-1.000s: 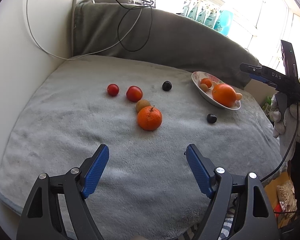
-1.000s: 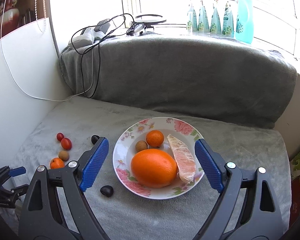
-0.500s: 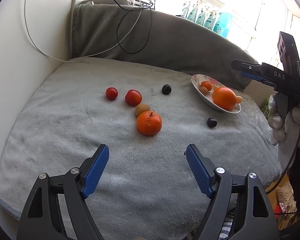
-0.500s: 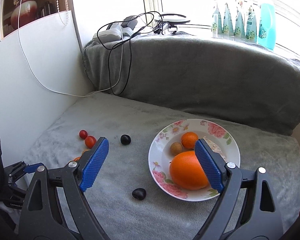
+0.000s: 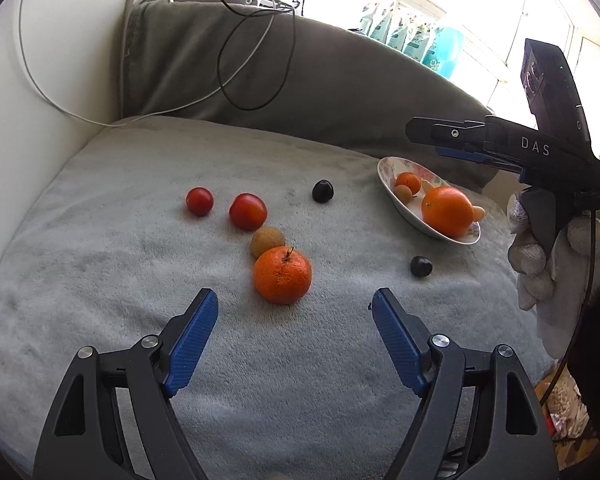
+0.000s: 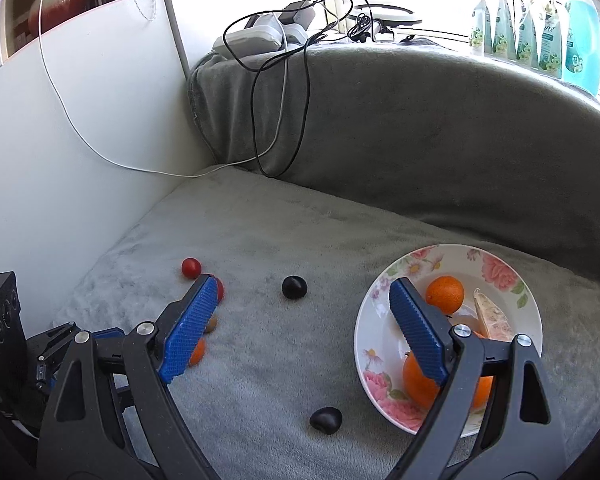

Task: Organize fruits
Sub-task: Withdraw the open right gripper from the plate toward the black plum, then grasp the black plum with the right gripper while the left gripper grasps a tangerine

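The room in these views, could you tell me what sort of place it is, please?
Probably a home room by a sunny window: a surface draped in a grey fleece blanket, refill pouches on the sill, and a flowered plate of fruit.

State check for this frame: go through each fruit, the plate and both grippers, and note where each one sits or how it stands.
Left gripper: open, empty.
Right gripper: open, empty.
Floral plate: upright on the blanket, holding fruit.
Large orange: in the plate.
Small orange: in the plate.
Mandarin: on the blanket, stem up.
Two tomatoes: loose on the blanket.
Two dark fruits: loose on the blanket.
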`<state>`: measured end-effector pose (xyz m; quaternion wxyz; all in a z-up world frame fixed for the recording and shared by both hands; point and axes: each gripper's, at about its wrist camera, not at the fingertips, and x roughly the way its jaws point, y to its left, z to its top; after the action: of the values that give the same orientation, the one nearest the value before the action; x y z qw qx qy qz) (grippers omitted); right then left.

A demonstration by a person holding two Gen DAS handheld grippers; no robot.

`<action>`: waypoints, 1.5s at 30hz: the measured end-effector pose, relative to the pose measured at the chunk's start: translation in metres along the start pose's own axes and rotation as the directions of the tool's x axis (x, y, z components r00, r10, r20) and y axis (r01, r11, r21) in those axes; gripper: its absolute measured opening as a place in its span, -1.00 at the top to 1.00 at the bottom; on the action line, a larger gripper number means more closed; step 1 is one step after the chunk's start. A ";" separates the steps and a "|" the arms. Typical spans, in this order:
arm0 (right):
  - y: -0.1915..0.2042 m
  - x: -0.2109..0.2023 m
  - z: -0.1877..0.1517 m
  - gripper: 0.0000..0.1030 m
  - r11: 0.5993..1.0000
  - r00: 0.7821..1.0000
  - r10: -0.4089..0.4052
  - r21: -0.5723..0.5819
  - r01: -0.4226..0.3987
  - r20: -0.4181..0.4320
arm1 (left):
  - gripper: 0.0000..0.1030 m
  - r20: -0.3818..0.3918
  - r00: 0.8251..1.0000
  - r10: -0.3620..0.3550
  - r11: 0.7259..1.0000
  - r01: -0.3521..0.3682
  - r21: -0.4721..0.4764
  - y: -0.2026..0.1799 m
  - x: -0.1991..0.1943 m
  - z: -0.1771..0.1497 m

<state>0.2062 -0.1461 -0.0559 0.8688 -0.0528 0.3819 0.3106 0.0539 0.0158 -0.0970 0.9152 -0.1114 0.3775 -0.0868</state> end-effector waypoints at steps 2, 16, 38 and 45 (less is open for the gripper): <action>0.002 0.009 0.003 -0.75 1.000 1.000 0.008 -0.005 -0.008 -0.015 | -0.54 -0.003 1.000 -0.003 1.000 0.003 -0.001 0.000 0.005 0.002; 0.025 0.078 0.004 -0.17 0.994 0.986 -0.002 -0.108 -0.016 -0.165 | -0.32 -0.043 0.999 -0.019 0.999 0.018 -0.029 0.003 0.031 0.007; 0.022 0.135 -0.003 0.29 0.988 0.957 -0.074 -0.151 0.032 -0.280 | -0.05 -0.071 0.997 0.013 0.999 -0.016 -0.050 0.009 0.044 0.005; 0.020 0.143 -0.005 0.44 0.988 0.954 -0.084 -0.149 0.042 -0.288 | 0.00 -0.070 0.998 0.008 0.998 -0.012 -0.060 0.013 0.047 0.005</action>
<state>0.2653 -0.0603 -0.1562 0.8061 -0.1717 0.4819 0.2975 0.0914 0.0172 -0.1285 0.8980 -0.1339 0.4123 -0.0747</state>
